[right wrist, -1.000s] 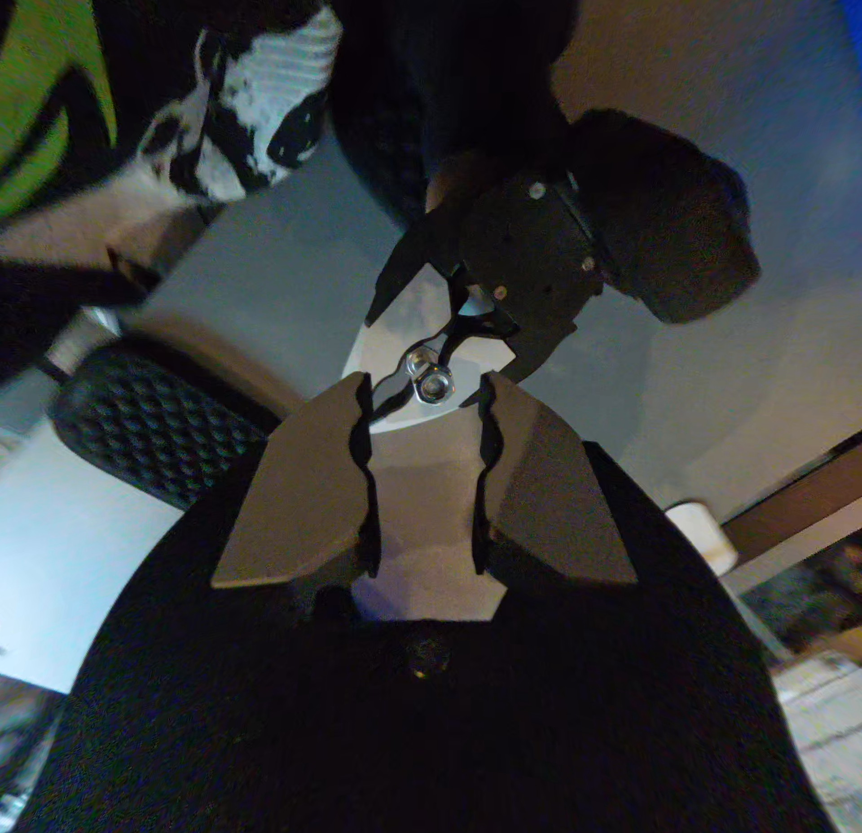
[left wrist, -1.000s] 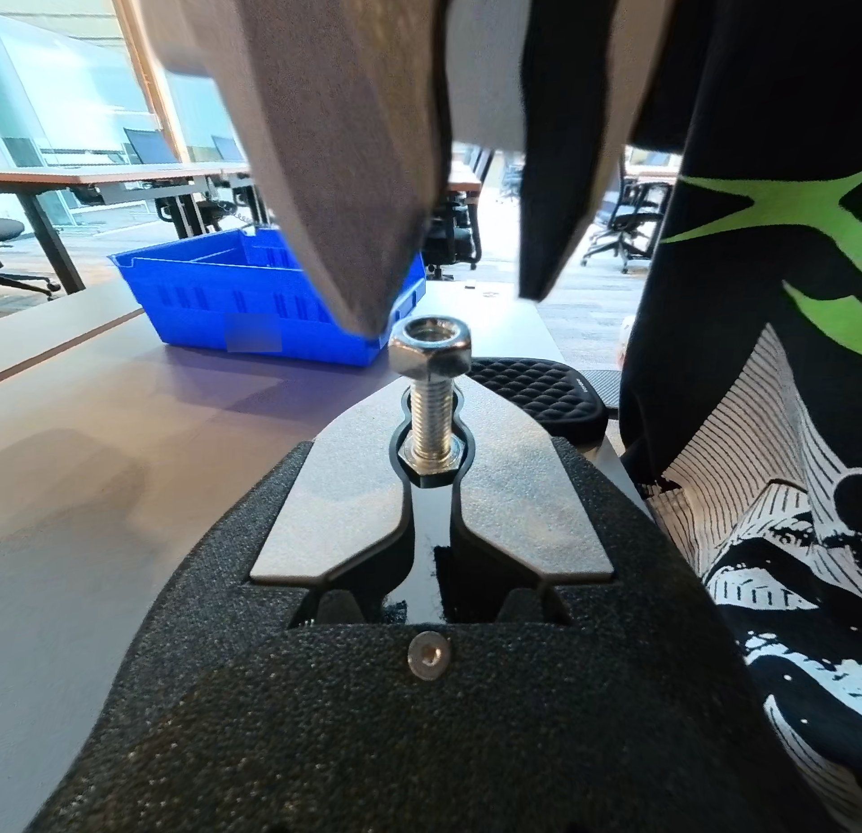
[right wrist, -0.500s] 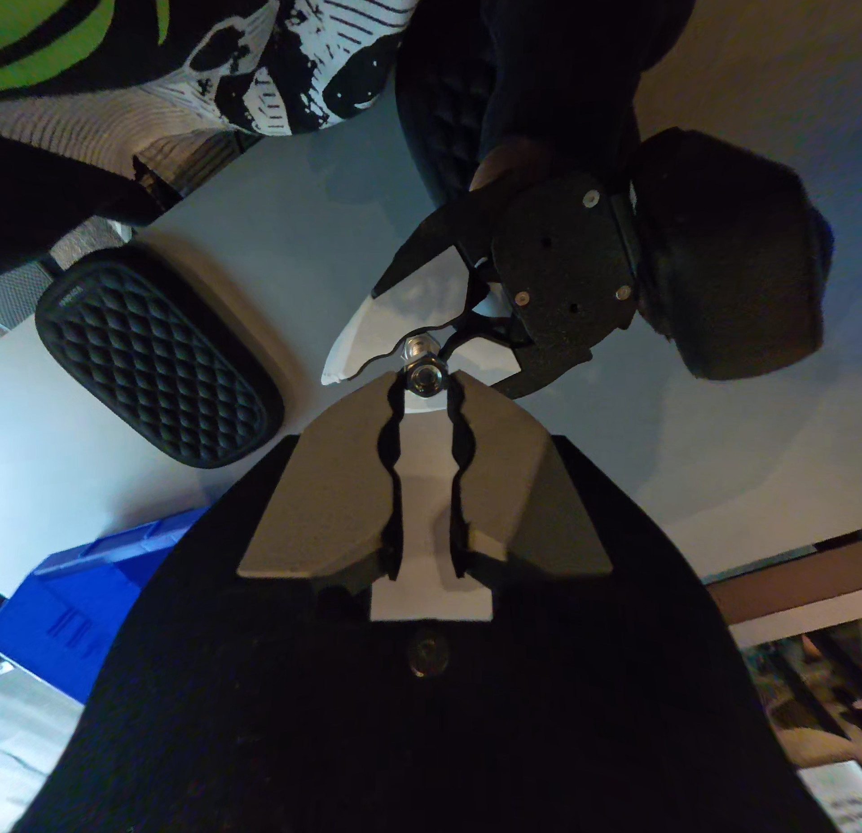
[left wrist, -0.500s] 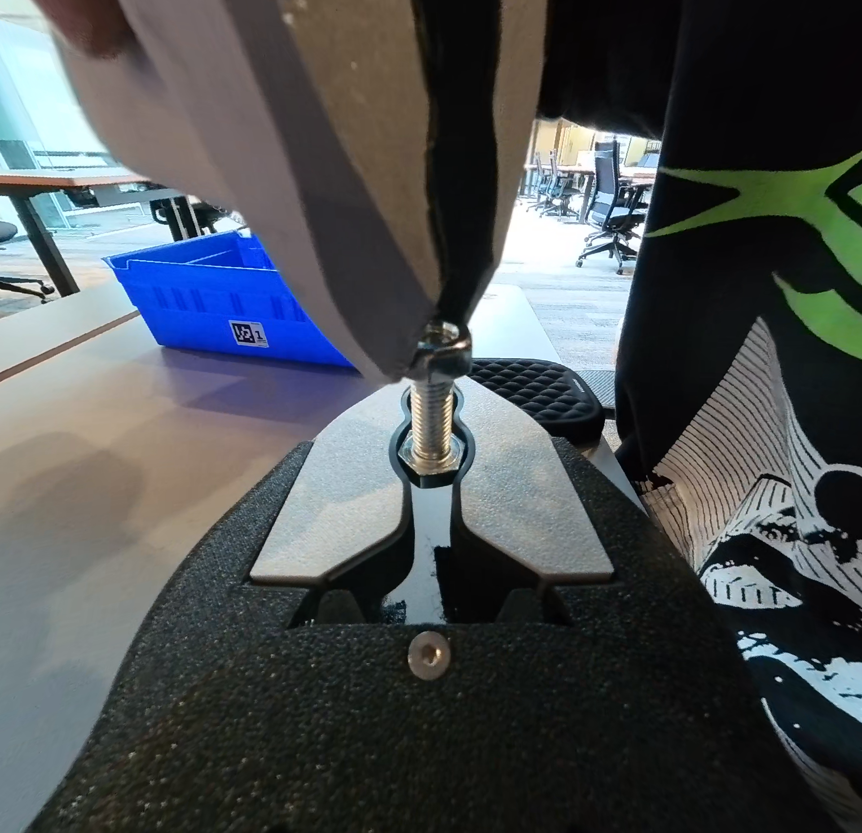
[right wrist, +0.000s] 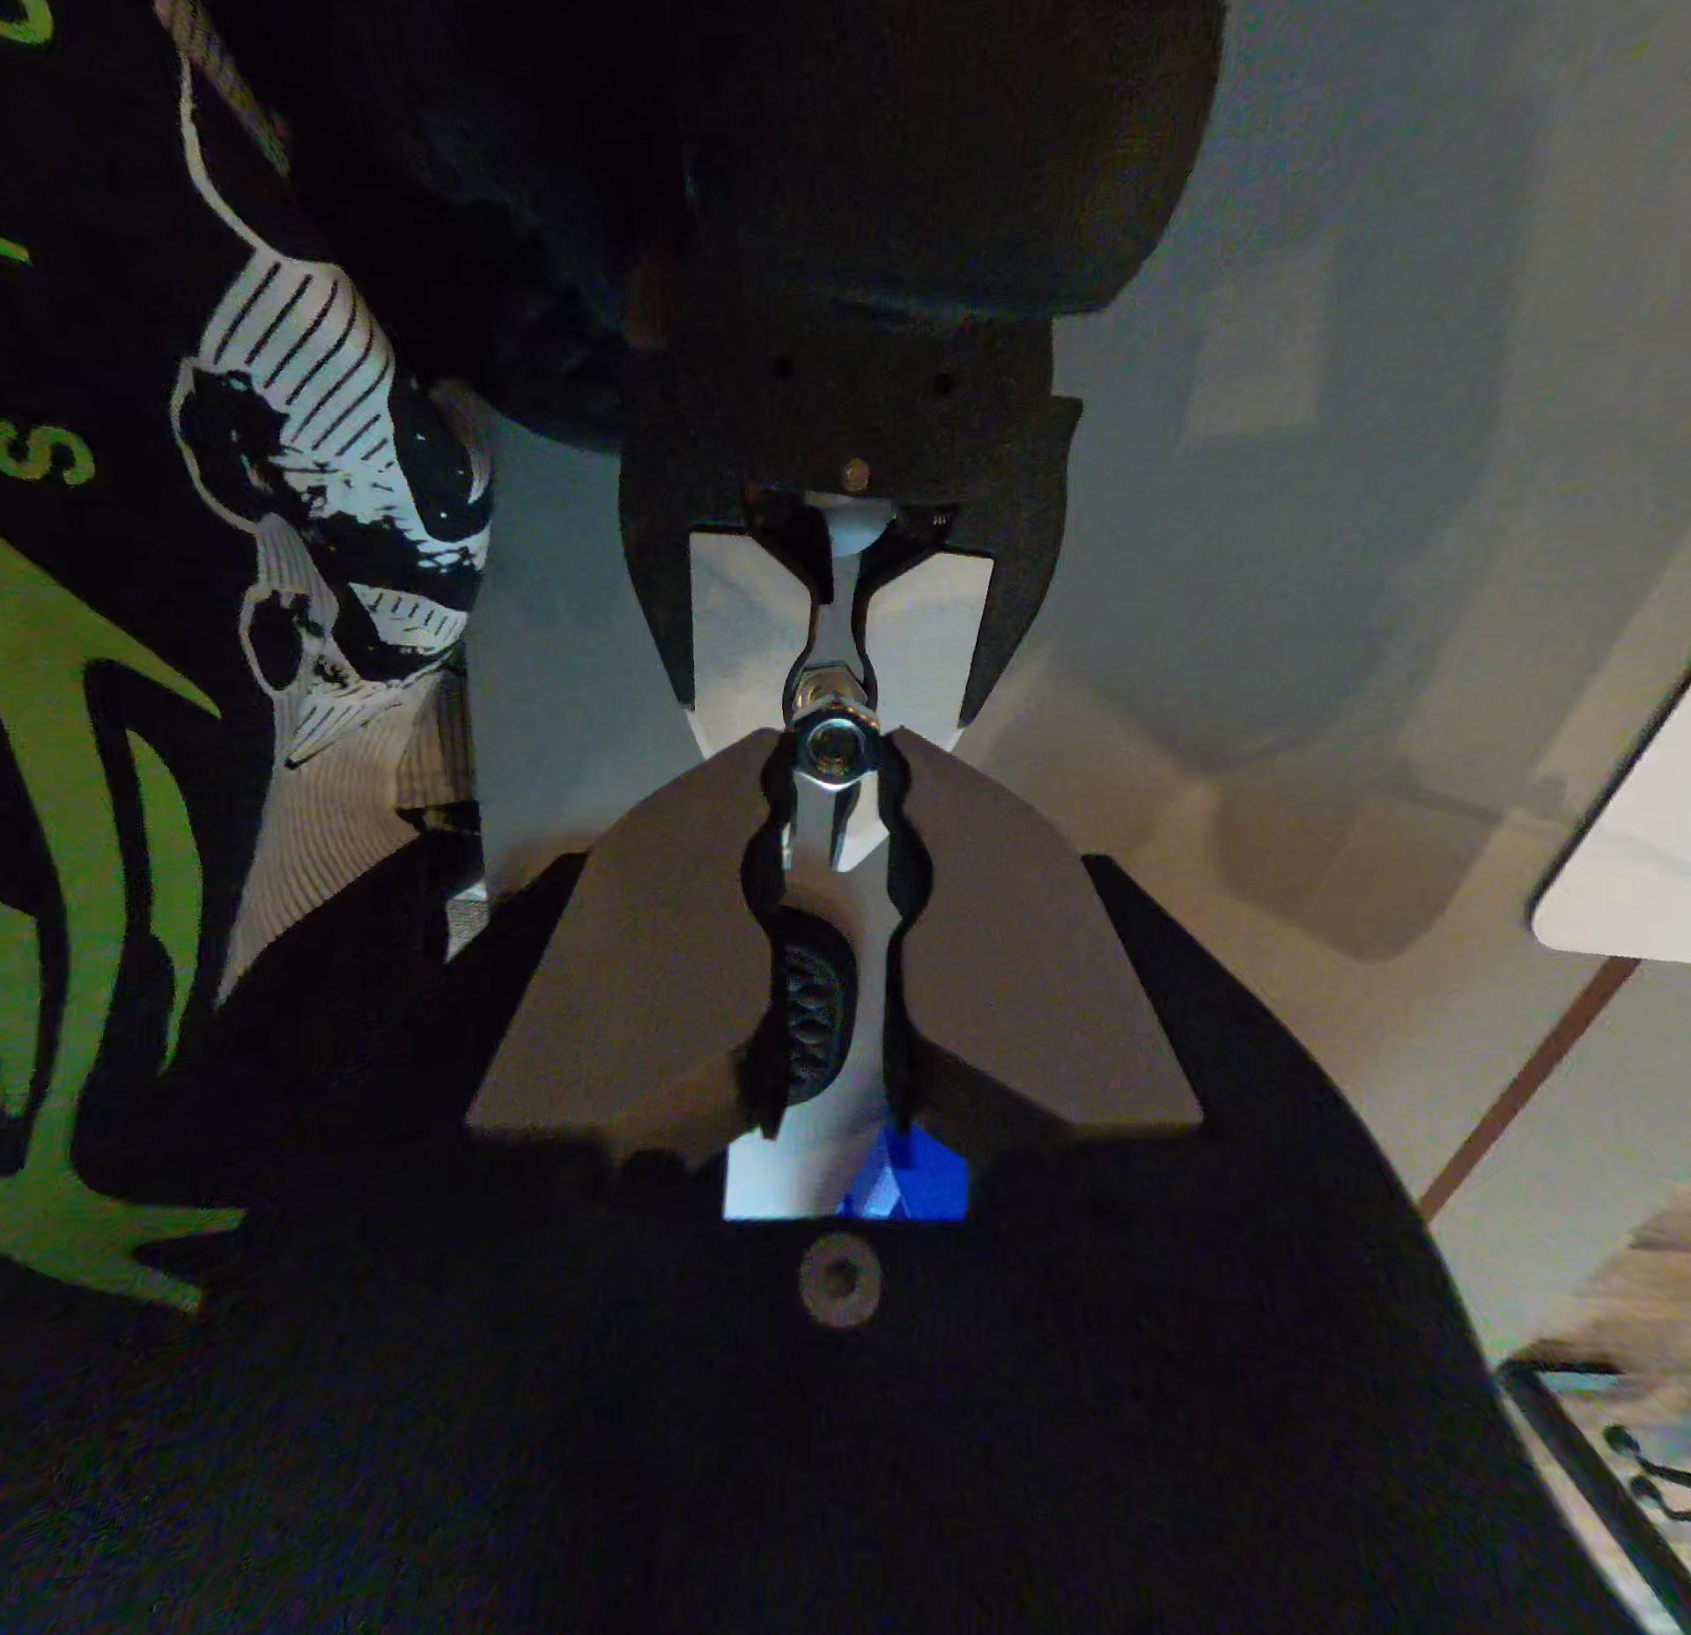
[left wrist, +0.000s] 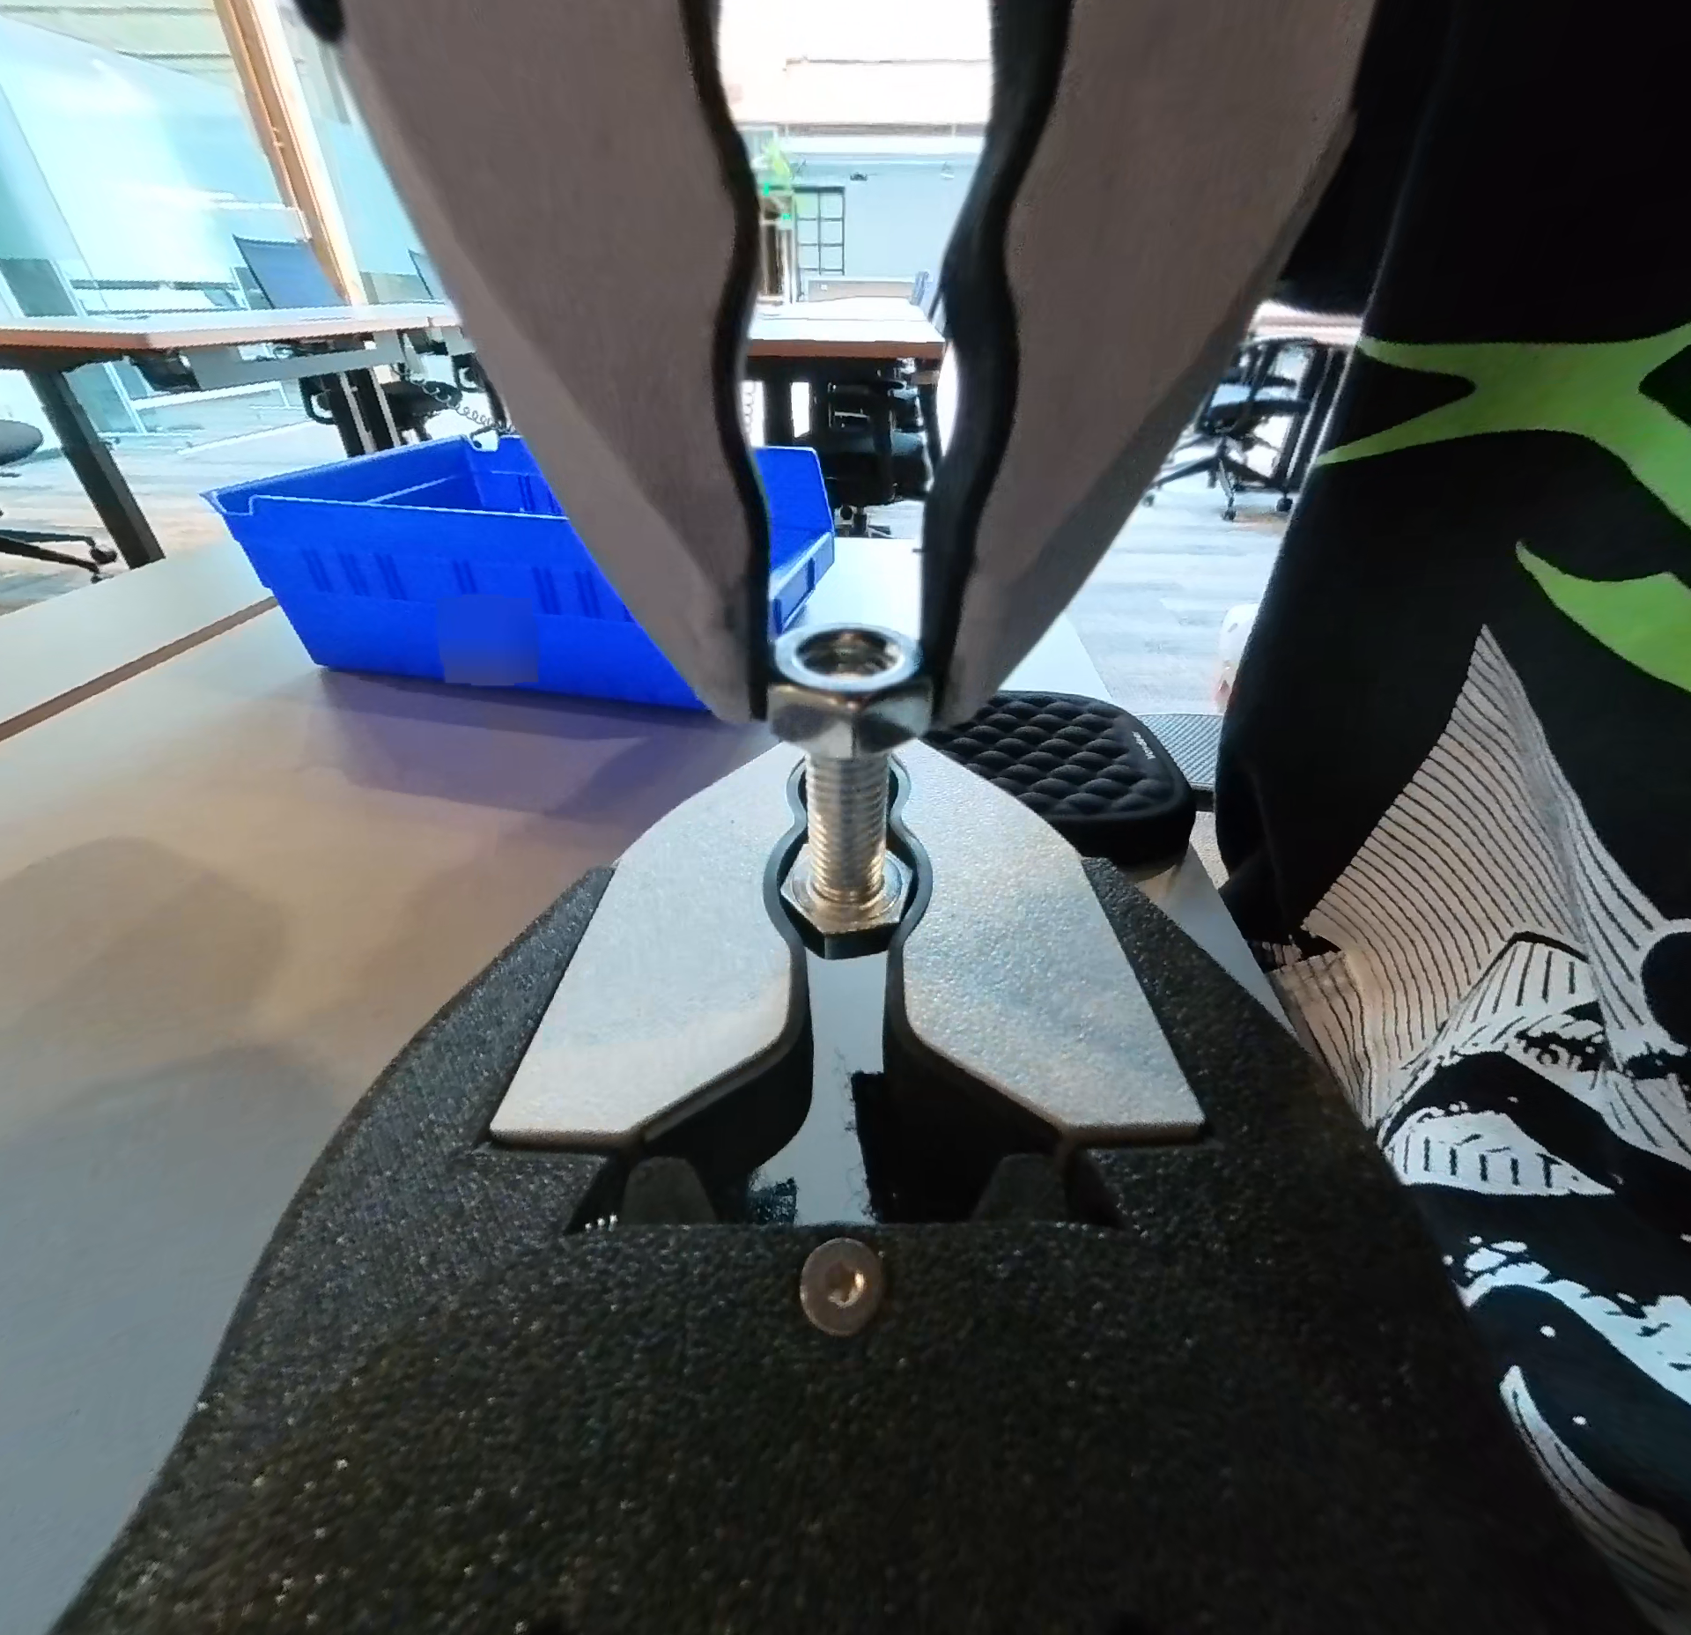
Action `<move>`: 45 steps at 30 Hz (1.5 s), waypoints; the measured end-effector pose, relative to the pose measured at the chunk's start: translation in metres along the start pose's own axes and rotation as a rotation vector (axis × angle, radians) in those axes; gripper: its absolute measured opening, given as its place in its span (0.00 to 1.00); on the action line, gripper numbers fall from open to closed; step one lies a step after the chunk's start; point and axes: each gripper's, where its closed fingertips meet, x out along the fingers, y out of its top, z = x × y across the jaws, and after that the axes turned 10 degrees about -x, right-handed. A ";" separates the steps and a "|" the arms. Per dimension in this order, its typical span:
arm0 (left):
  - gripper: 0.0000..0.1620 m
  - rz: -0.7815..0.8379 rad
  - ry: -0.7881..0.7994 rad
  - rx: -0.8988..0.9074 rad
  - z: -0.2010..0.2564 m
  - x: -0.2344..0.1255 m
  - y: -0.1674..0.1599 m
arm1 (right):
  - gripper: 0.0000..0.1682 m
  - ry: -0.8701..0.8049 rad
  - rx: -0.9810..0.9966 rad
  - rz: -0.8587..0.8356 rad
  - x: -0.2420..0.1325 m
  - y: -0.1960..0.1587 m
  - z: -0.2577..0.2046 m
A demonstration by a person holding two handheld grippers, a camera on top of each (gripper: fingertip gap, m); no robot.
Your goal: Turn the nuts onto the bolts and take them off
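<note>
Left tongs (left wrist: 846,868) clamp the bolt (left wrist: 844,822) by its head, shank upright above the bench (left wrist: 183,859); a blue bin (left wrist: 412,575) stands behind. Right tongs (right wrist: 831,749), coming from above, pinch the nut (left wrist: 849,690) at the shank's top end, tips against its flats. We judge a turning step in hand; whether on or off we cannot tell. Next we need a firm twist about the shank axis, bolt held fast.

My left gripper (left wrist: 846,822): textured black body, two flat grey finger plates, one silver hex-socket screw (left wrist: 842,1300). I wear a black shirt (left wrist: 1501,218), green-and-white printed.
</note>
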 end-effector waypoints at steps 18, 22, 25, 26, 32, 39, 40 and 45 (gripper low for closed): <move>0.07 0.017 -0.019 -0.012 0.002 -0.002 0.003 | 0.17 0.152 -0.886 0.075 -0.008 0.010 -0.002; 0.07 0.016 -0.020 -0.011 0.002 -0.001 0.003 | 0.13 0.182 -0.915 0.050 -0.006 0.008 -0.002; 0.07 0.016 -0.018 -0.010 0.002 -0.001 0.002 | 0.10 0.178 -0.911 0.044 -0.006 0.007 -0.001; 0.07 0.017 -0.016 -0.011 0.001 -0.002 0.003 | 0.10 0.172 -0.900 0.047 -0.005 0.008 -0.001; 0.07 0.016 -0.005 -0.007 0.000 -0.001 0.002 | 0.10 0.096 -0.630 0.042 -0.005 0.007 0.000; 0.07 0.001 0.001 0.000 0.000 0.000 0.000 | 0.10 0.027 -0.066 0.062 -0.004 0.005 0.001; 0.07 -0.002 0.001 0.002 0.001 0.000 0.000 | 0.10 0.019 -0.011 0.067 -0.004 0.005 0.001; 0.07 -0.003 -0.006 0.007 0.002 0.001 0.000 | 0.13 -0.013 -0.017 0.064 -0.003 0.006 -0.002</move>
